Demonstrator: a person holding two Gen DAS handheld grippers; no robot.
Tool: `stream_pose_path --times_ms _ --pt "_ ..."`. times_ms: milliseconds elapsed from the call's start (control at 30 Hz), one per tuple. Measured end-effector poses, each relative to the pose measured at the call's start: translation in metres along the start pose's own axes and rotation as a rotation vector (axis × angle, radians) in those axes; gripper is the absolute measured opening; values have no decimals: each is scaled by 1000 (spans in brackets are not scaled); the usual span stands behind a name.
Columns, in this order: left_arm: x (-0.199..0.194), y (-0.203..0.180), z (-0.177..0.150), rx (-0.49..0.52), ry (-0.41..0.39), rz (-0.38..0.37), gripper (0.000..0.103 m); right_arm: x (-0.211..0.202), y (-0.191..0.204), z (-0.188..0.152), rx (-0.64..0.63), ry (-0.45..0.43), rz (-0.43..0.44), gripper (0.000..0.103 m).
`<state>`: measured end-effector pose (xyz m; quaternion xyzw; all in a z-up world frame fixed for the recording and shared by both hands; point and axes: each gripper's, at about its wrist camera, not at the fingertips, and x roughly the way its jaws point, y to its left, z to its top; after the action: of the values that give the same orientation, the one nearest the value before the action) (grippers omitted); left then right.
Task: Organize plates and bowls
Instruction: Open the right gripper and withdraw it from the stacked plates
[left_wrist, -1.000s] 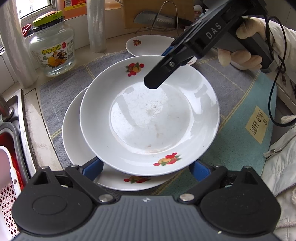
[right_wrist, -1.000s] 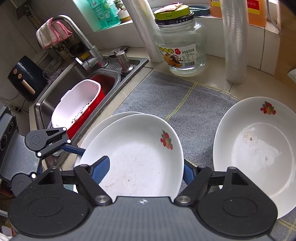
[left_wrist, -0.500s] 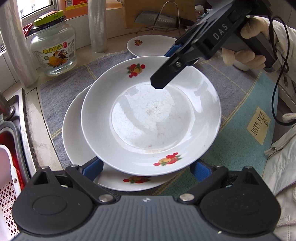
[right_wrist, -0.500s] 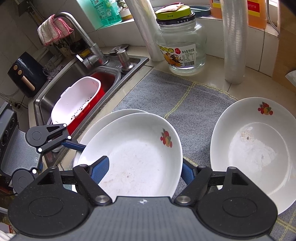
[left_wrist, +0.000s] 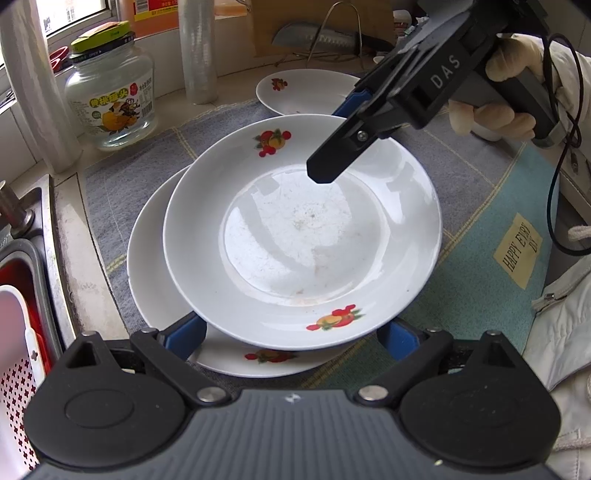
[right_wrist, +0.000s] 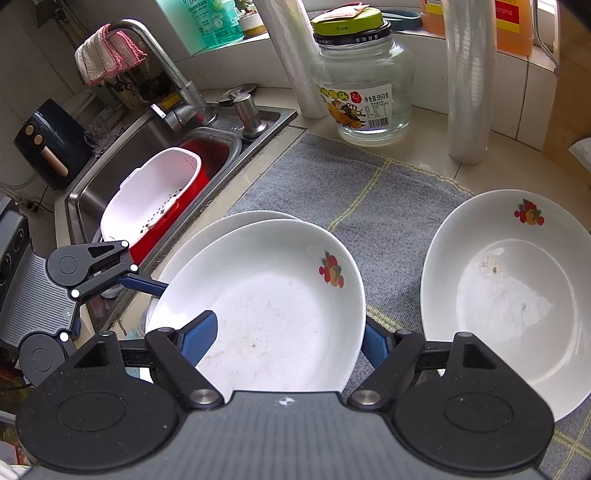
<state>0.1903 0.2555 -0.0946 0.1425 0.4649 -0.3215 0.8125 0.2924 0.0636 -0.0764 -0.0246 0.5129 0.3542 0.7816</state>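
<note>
Nearest the left wrist camera, the left gripper (left_wrist: 291, 338) stands wide, its blue fingers (left_wrist: 186, 334) either side of the near rim of the top plate (left_wrist: 303, 236); whether they touch it is hidden by the rim. That deep plate sits off-centre on the lower plate (left_wrist: 155, 280), most of which it covers, both on the grey mat (left_wrist: 140, 170). Over the top plate's far side hangs the right gripper (right_wrist: 291, 341), its fingers spread wide around that rim; contact cannot be made out, and its far finger is mostly hidden in the left view. Compared with a second ago, the right gripper sits a little further back from the plate's centre. Beyond lie the third plate (left_wrist: 306, 92), partly masked by the gripper, and the glass jar (left_wrist: 110, 88).
</note>
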Motion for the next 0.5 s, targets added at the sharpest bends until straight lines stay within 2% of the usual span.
stream_pose_path --times_ms 233,500 --pt "4 3 2 5 14 -10 101 -2 1 -1 3 0 -3 85" --pt "3 2 5 -7 46 -8 98 -4 0 -6 17 0 5 85"
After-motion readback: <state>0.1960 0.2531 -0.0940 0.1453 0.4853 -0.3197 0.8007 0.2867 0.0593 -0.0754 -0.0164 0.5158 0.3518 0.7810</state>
